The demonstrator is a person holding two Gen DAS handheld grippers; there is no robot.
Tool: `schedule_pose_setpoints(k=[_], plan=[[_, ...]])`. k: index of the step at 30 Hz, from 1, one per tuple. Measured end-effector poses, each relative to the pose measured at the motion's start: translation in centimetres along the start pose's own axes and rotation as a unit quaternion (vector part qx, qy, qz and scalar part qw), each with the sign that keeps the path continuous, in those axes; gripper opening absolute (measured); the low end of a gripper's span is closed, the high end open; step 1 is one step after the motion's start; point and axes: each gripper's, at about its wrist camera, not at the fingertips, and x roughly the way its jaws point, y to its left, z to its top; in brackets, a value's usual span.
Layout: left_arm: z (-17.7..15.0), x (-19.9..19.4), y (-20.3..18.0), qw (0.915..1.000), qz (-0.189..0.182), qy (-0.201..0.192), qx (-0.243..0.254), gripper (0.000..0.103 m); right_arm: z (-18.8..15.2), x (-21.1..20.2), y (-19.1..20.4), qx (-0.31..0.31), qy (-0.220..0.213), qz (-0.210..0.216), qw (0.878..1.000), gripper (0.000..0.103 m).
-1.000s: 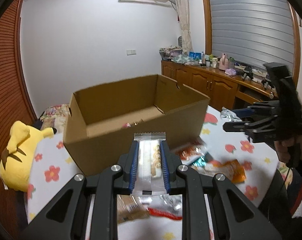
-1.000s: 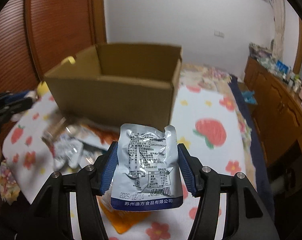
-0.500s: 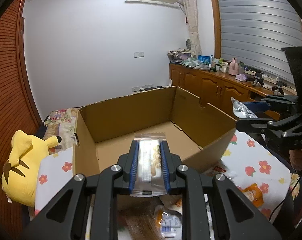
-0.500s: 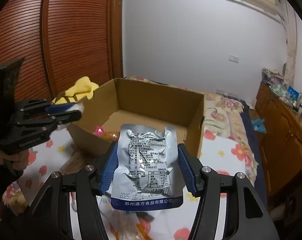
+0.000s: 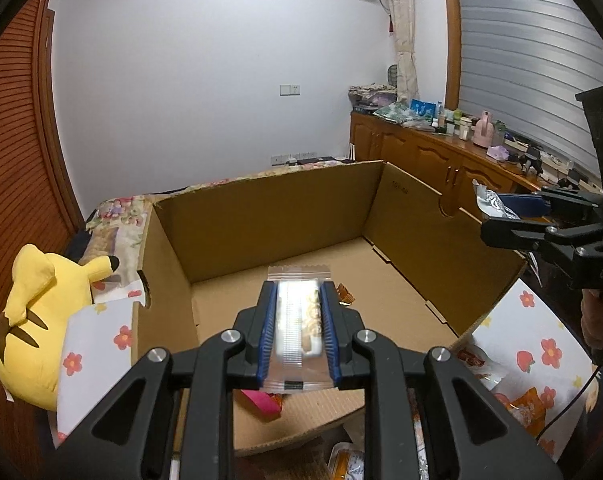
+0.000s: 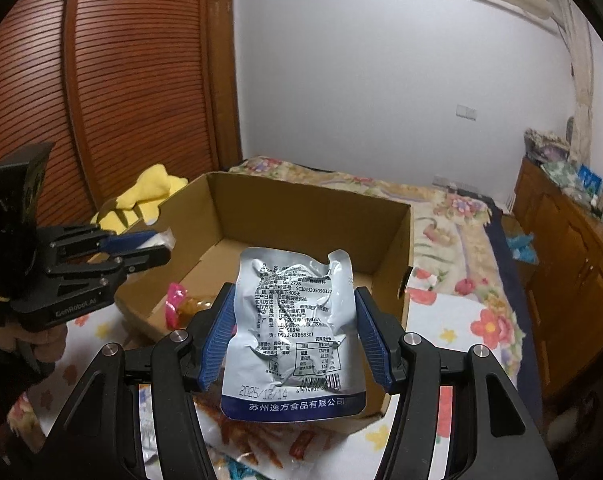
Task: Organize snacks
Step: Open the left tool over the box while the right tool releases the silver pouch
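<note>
Your left claw [image 5: 297, 304] is clamped on a narrow clear-wrapped snack pack [image 5: 297, 328], its blue pads pressing both long edges. The pack points forward over the near part of the open cardboard box [image 5: 285, 212], and its crimped far end shows past the fingertips.

Your right claw [image 6: 295, 320] grips a silver foil pouch [image 6: 295, 332] by its two side edges. The pouch faces the camera with its printed label and a blue band along the bottom edge. It hangs above the near wall of the same box. In the left wrist view the right claw appears at the right rim of the box, pouch edge visible between its pads.

Inside the box, a pink-ended snack [image 6: 177, 304] lies on the floor near the front wall, and a small orange wrapper [image 5: 346, 295] lies further in.

More snack packets [image 6: 261, 444] lie on the flower-print cloth [image 5: 541, 336] in front of the box. A yellow plush toy [image 5: 33, 320] sits to the left of the box.
</note>
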Motion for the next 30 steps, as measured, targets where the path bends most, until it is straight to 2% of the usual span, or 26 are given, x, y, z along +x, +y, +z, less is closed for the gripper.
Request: schedule_pose_setpoints(k=[8,30], plan=[[0.2,0.4,-0.3,1.0,0.0,0.001,0.006,0.021,0.2,1.6,-1.5,0.023,0.007,0.003,1.0,0.06],[0.0,-0.5,-0.2,0.9999,-0.008,-0.007,0.006,0.021,0.2,4.4,-0.5,0.012,0.031,-0.004,0.999,0.061]])
